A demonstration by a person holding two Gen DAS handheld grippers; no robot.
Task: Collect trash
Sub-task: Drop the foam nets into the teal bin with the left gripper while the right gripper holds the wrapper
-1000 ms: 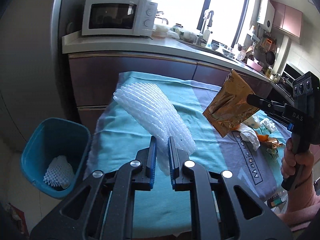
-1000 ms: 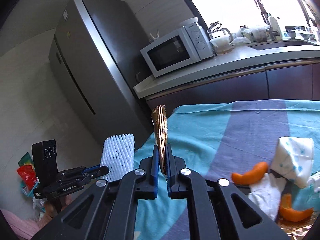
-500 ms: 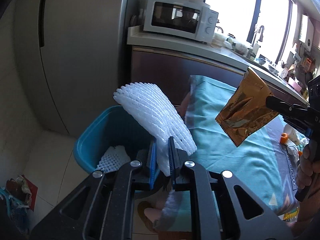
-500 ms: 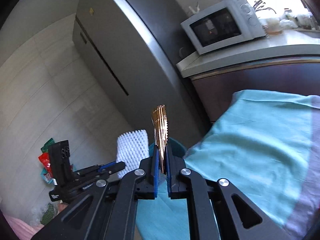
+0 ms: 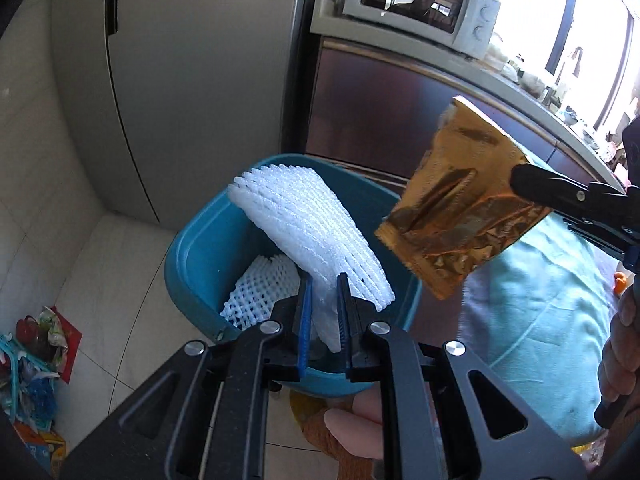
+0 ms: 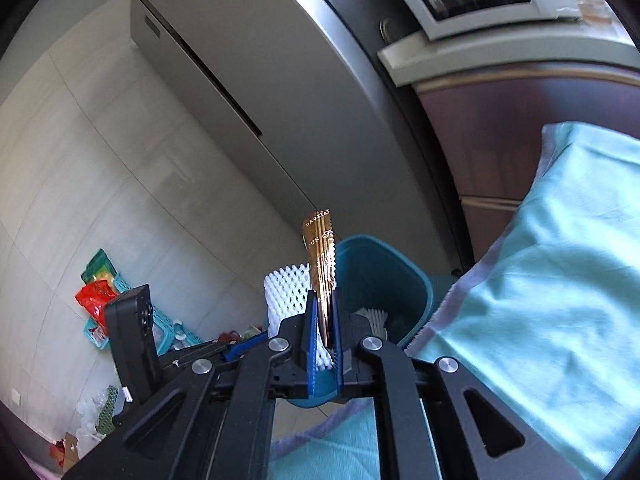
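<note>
Where tablecloth lay, bin [image 5: 200, 256] now below

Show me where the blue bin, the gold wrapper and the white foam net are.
blue bin [image 5: 192, 264], left wrist view, inner left wall.
gold wrapper [image 5: 460, 208], left wrist view, middle of its crinkled face.
white foam net [image 5: 308, 232], left wrist view, middle of its ribbed side.

Gold wrapper [image 6: 320, 264] edge, right wrist view: small white letters near top, sideways, too small to read for sure. Below them larger gold letters, partly cut off, seem "N D". Left wrist view: no readable text on gold wrapper [image 5: 460, 208] or elsewhere.
</note>
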